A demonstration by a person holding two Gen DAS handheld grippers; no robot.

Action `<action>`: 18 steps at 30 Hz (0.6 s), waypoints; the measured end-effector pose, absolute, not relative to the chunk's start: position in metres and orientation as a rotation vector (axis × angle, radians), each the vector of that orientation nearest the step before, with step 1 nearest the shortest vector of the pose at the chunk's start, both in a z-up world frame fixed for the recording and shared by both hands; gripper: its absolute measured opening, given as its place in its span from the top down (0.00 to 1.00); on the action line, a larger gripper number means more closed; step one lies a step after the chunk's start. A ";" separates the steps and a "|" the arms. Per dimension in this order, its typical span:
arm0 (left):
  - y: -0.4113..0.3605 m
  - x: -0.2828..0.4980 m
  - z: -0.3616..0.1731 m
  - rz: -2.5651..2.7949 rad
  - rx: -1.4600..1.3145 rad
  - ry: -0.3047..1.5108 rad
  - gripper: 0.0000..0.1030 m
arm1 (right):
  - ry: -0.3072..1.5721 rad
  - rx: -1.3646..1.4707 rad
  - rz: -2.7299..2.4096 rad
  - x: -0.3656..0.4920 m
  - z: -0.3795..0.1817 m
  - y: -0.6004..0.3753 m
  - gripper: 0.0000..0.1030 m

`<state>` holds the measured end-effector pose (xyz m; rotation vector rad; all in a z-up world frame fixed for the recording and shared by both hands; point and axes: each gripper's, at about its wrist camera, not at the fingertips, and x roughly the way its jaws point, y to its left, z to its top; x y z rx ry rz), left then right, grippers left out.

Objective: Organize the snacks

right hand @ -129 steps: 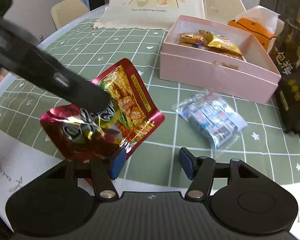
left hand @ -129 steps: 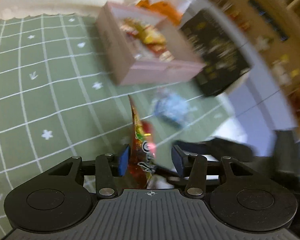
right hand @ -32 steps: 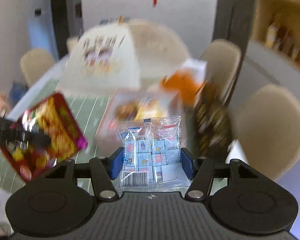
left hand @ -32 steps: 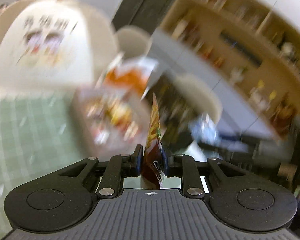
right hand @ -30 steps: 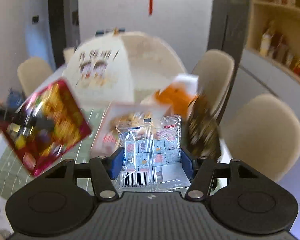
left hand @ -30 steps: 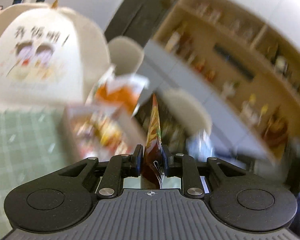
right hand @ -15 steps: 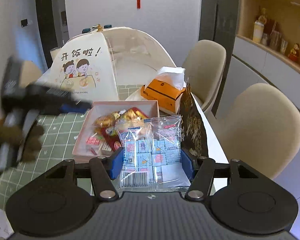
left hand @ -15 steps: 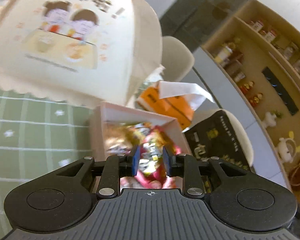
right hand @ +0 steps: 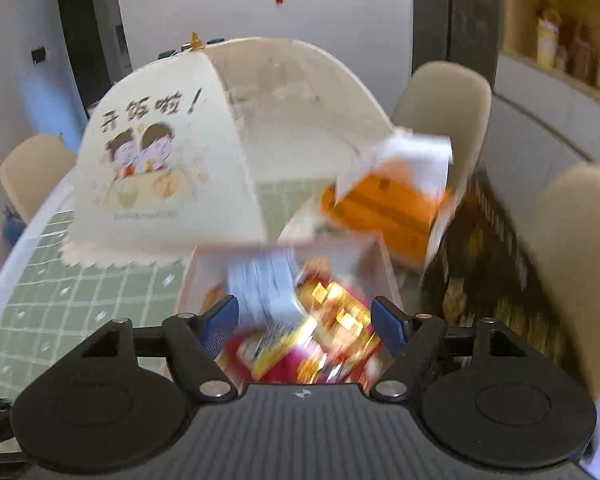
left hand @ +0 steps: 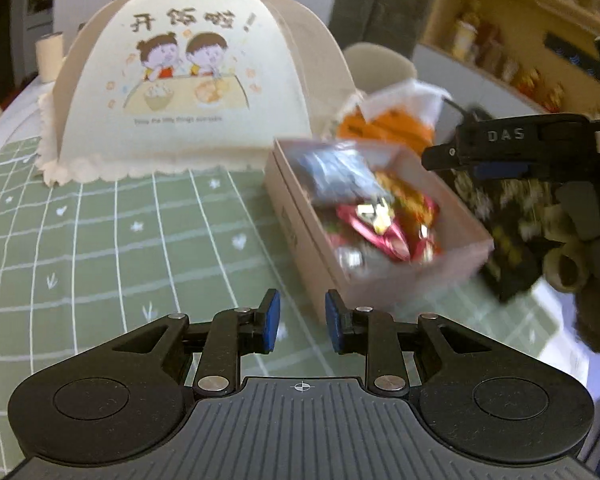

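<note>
I kept both tools spread and empty, right tool [right hand: 304, 322] above the pink box [left hand: 380, 280], left tool [left hand: 298, 322] near it, backing off gently.

Each claw is matt black: a ribbed grey-black housing in the middle, a rounded lobe with a shallow disc on either side, and two angular arms with silver screw heads. The left claw [left hand: 298, 327] has short blue pads [left hand: 271, 321] at the fingertips; the right claw [right hand: 305, 321] carries the same blue pads [right hand: 385, 325]. A small crosshair mark sits on each housing.
</note>
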<state>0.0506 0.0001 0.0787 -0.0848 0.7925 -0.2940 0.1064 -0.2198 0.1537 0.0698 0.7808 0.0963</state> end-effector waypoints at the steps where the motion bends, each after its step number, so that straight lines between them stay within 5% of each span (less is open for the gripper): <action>1: -0.002 0.043 0.071 -0.296 -0.058 0.796 0.72 | 0.788 0.059 0.080 0.090 0.146 -0.217 0.28; 13: -0.040 0.004 0.008 -0.150 0.011 0.744 0.72 | 0.926 -0.013 0.103 0.018 0.046 -0.214 0.24; 18: -0.057 0.010 0.002 -0.104 0.056 0.673 0.71 | 0.842 -0.034 0.060 0.011 0.036 -0.214 0.05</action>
